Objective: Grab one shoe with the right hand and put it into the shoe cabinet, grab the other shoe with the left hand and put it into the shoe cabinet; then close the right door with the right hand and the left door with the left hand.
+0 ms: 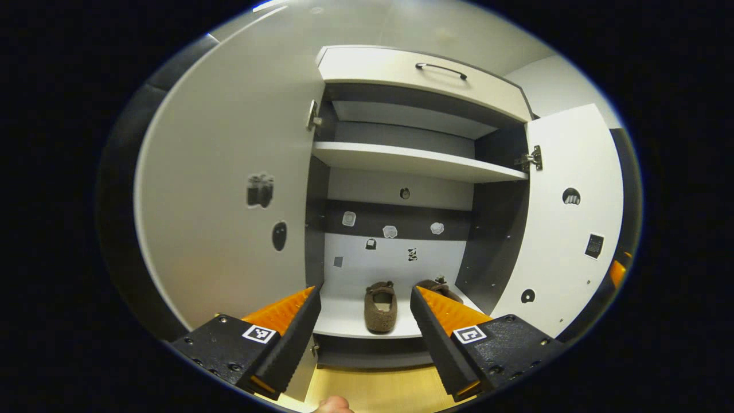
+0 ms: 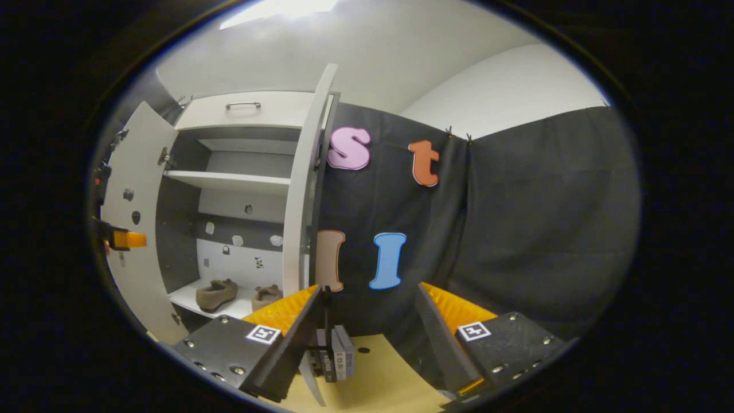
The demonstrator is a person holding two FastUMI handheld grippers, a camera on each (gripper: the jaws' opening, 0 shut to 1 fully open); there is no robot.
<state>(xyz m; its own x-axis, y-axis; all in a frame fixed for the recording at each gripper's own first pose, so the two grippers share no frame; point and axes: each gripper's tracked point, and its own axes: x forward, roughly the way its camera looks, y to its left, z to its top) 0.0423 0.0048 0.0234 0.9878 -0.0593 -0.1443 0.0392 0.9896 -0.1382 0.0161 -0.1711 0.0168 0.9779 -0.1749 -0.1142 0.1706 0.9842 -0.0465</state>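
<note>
Both shoes sit on the bottom shelf (image 1: 344, 321) of the shoe cabinet (image 1: 424, 80), low in the centre of the left gripper view: one shoe (image 1: 381, 307) square in the middle, the other shoe (image 1: 440, 288) just to its right, partly behind a finger. So the loading looks done, and the doors are what's left.

The left gripper (image 1: 365, 327) stands with its fingers spread wide and nothing between them, looking straight into the cabinet. The left door (image 1: 229, 189) swings wide across the left half of that frame; the right door (image 1: 567, 229) stands open on the right side.

Over in the right gripper view, the right gripper (image 2: 367, 321) is spread and empty too, and the right door's edge rises just above its left finger at centre frame. By my reading the right-door closing is the step in hand. Next move calls for getting a finger behind that door and pushing it round toward the cabinet front, then the left door the same way.
</note>
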